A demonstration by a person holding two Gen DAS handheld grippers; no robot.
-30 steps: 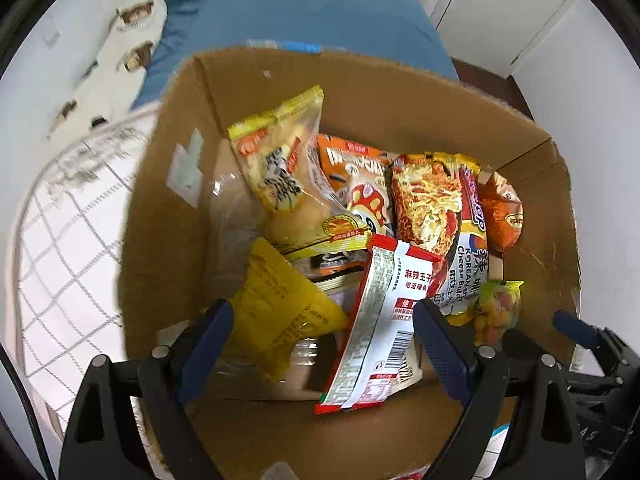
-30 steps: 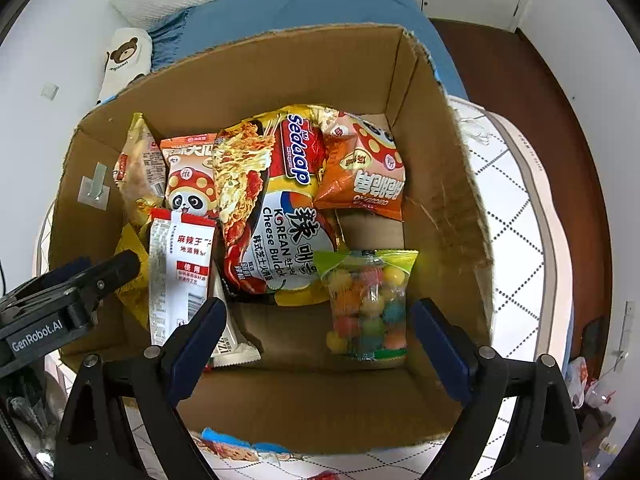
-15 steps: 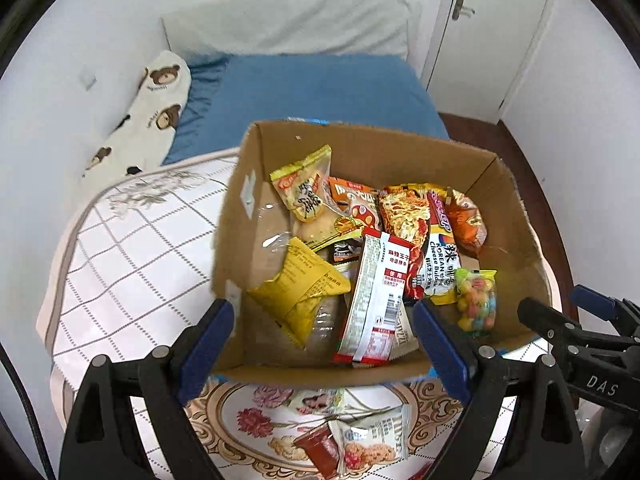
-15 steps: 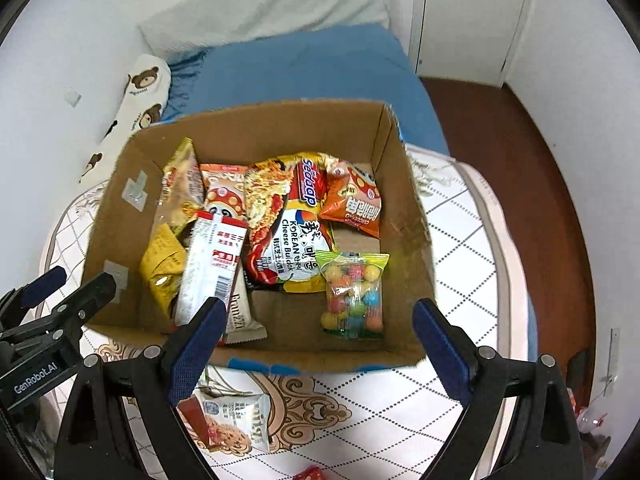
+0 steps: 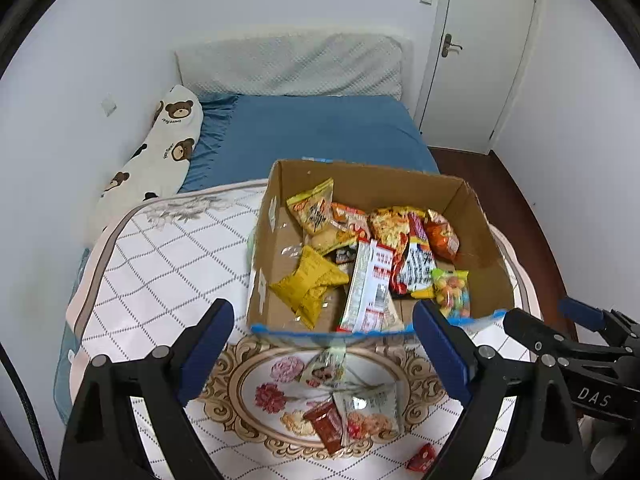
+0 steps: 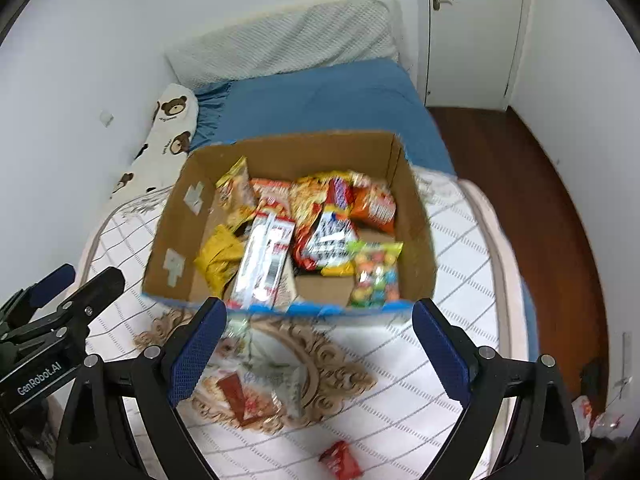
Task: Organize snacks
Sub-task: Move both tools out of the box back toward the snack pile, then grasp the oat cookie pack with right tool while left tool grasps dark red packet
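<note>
An open cardboard box stands on a white quilt and holds several snack packs: a yellow packet, a red-and-white packet, a noodle pack, an orange bag and a bag of coloured candy. Loose on the quilt in front of the box lie clear packets, a red-brown bar and a small red packet. My left gripper hangs open and empty above the box's near edge. My right gripper is likewise open and empty, with the small red packet below it.
The quilt covers the near end of a bed with a blue sheet. A bear-print pillow lies along the left wall. A white door and dark wooden floor are on the right.
Both grippers have risen and drawn back from inside the box. The box now looks smaller, and the quilt and the loose snacks in front of it have come into view.
</note>
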